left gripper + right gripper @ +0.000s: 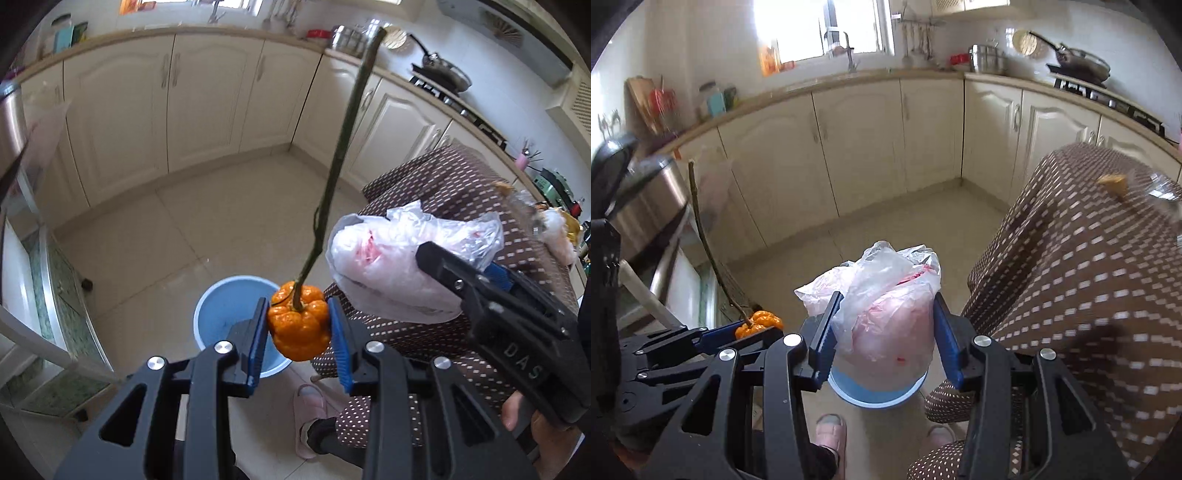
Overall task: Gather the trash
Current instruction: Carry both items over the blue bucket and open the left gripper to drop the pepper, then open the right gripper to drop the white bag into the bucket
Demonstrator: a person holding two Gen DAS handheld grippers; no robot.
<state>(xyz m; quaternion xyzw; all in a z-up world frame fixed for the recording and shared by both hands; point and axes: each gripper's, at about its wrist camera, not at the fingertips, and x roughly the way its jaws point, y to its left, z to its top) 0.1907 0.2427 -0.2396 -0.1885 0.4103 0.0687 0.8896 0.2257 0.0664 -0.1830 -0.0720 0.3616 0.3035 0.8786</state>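
Both tongs hung over the blue bin [218, 317] for dropping, left gripper [298, 325] pinching the orange pumpkin [300, 325], right gripper [884, 334] the crumpled plastic bag [882, 314].

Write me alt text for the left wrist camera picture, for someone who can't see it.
The left hand-held gripper grips a small orange pumpkin-shaped fruit with a long green stem above a blue bucket on the kitchen floor. Beside it, the right hand-held gripper holds a crumpled plastic bag.

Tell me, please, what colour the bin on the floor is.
Light blue bin; clearest in the left wrist view.
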